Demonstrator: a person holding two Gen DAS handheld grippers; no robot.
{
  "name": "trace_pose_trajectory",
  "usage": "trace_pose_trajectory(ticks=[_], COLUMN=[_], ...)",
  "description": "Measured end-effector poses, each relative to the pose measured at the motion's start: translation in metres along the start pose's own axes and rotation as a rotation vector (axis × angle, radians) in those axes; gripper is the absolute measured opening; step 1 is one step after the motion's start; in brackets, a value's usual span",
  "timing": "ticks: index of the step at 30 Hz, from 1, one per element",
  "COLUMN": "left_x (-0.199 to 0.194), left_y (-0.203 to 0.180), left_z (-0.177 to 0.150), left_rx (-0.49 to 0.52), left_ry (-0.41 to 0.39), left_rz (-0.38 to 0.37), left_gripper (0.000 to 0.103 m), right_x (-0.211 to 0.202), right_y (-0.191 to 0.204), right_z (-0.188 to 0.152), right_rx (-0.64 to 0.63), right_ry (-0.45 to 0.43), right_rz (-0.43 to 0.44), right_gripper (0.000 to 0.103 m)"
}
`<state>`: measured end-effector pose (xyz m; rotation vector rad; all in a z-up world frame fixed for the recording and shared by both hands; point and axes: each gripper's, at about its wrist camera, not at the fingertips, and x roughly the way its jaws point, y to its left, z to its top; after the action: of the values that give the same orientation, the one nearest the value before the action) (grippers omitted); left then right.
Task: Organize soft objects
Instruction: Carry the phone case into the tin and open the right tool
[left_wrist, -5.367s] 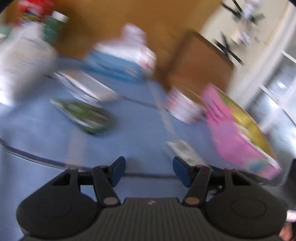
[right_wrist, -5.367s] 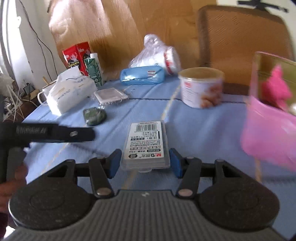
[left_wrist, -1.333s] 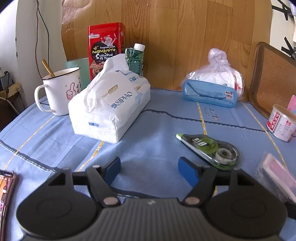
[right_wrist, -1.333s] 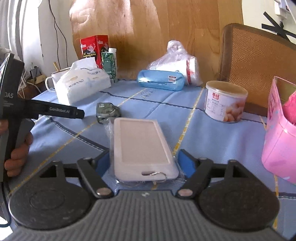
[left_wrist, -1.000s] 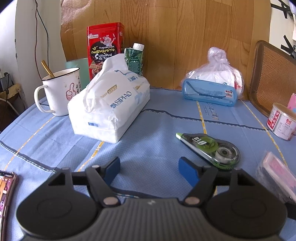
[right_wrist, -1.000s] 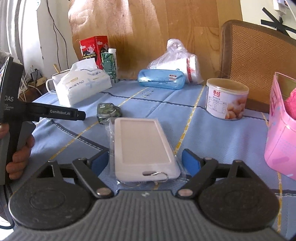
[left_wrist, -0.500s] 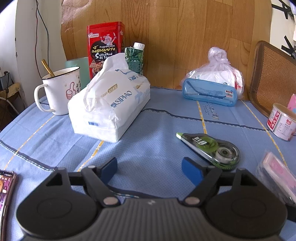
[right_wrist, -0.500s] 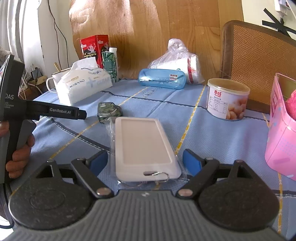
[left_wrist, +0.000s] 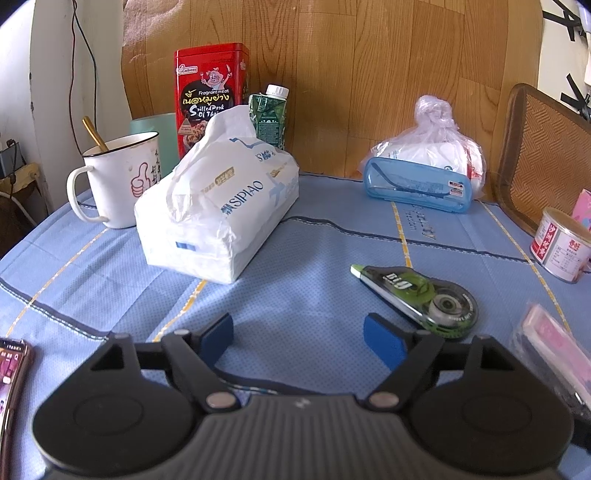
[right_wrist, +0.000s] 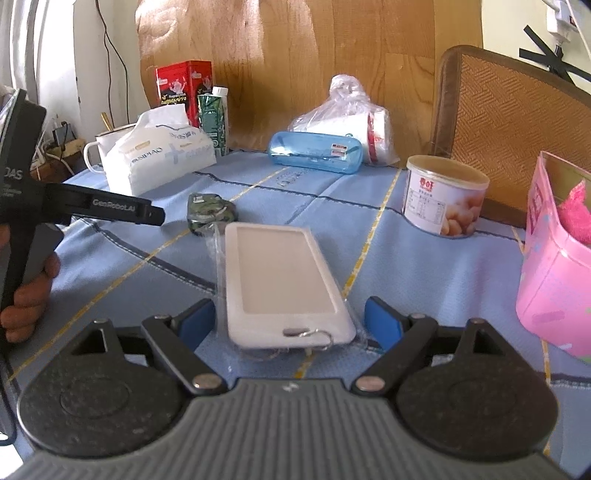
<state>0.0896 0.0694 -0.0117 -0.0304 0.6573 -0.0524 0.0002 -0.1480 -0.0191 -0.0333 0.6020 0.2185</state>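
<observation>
While my right tongs (right_wrist: 290, 323) draw inward around the white pouch (right_wrist: 282, 284) flat on the counter (right_wrist: 388, 236), their pads don't press it. My left tongs (left_wrist: 299, 339) gape over bare cloth, the tissue pack (left_wrist: 218, 214) lying well ahead.

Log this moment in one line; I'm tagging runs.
left gripper: open, empty | right gripper: closing around white packaged case, pads apart | case on table

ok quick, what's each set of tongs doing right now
left tongs: open, empty.
right tongs: closing around the white packaged case, pads not touching it.
</observation>
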Motion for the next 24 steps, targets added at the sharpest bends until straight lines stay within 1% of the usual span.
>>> trace_pose_trajectory(ticks=[1,2,4,6,7,9,10,11,13,14,17,18,20,21,22,23,24], left_x=[0.0,0.0,0.0,0.0,0.0,0.0,0.0,0.0,0.0,0.0,0.0,0.0,-0.004,-0.006,-0.01,-0.014,-0.019], left_y=[0.0,0.0,0.0,0.0,-0.001,-0.002,-0.002,-0.002,-0.003,-0.003,-0.005,-0.007,-0.015,-0.019,-0.024,-0.031,-0.039], left_z=[0.0,0.0,0.0,-0.001,-0.001,-0.001,-0.001,-0.001,-0.001,-0.001,0.0,0.0,-0.001,-0.002,-0.002,-0.002,-0.002], left_rx=[-0.001,0.0,-0.001,0.002,0.003,0.008,0.009,0.011,0.013,0.015,0.025,0.036,0.069,0.075,0.072,0.064,0.063], left_ry=[0.0,0.0,0.0,0.0,0.0,0.001,0.001,0.001,0.002,0.002,-0.001,-0.003,-0.014,-0.016,-0.009,-0.001,0.002], left_rz=[0.001,0.001,0.002,0.004,0.005,0.008,0.01,0.011,0.012,0.009,-0.004,-0.001,0.011,0.004,-0.027,-0.076,-0.122], left_gripper=[0.081,0.081,0.081,0.081,0.081,0.081,0.081,0.081,0.081,0.081,0.08,0.08,0.079,0.079,0.079,0.079,0.079], right_x=[-0.003,-0.005,-0.011,-0.014,-0.014,-0.015,-0.018,-0.023,-0.034,-0.04,-0.052,-0.057,-0.065,-0.066,-0.069,-0.07,-0.069], right_y=[-0.003,-0.007,-0.023,-0.05,-0.067,-0.096,-0.104,-0.107,-0.105,-0.104,-0.1,-0.096,-0.091,-0.091,-0.09,-0.087,-0.086], right_z=[-0.001,-0.001,0.0,-0.001,-0.006,-0.018,-0.022,-0.023,-0.022,-0.021,-0.022,-0.022,-0.022,-0.021,-0.021,-0.021,-0.021], right_rx=[0.022,0.052,0.167,0.362,0.482,0.677,0.716,0.721,0.658,0.63,0.571,0.54,0.466,0.442,0.42,0.389,0.354], right_ry=[-0.005,-0.007,-0.001,0.019,0.03,0.028,0.01,-0.002,-0.036,-0.052,-0.094,-0.115,-0.172,-0.195,-0.217,-0.228,-0.22], right_rz=[0.007,0.023,0.093,0.243,0.313,0.382,0.386,0.353,0.233,0.192,0.13,0.096,0.0,-0.045,-0.08,-0.101,-0.106], right_gripper=[0.077,0.073,0.071,0.07,0.069,0.065,0.066,0.067,0.071,0.072,0.072,0.072,0.072,0.071,0.071,0.071,0.071])
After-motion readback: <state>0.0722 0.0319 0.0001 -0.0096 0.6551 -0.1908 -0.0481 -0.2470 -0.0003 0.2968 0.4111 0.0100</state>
